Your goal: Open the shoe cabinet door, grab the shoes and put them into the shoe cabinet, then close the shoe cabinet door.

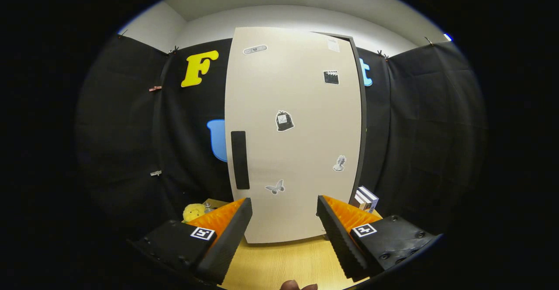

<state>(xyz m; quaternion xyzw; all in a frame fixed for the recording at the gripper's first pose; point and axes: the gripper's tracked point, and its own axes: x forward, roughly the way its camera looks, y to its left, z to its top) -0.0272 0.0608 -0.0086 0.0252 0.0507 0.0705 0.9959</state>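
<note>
A tall beige shoe cabinet (297, 141) stands on the wooden table just beyond my fingers. Its door (301, 106) faces me, looks shut or nearly shut, and carries several small stickers. A dark vertical handle strip (239, 160) runs down the door's left side. My gripper (284, 220) is open, its two fingers spread wide with nothing between them, aimed at the lower part of the door. I cannot make out any shoes.
A yellow plush toy (193, 212) lies on the table left of the cabinet. Small boxes (366, 199) stand at the cabinet's right. The wooden tabletop (279, 259) stretches between my fingers. A fingertip (297, 285) shows at the near edge.
</note>
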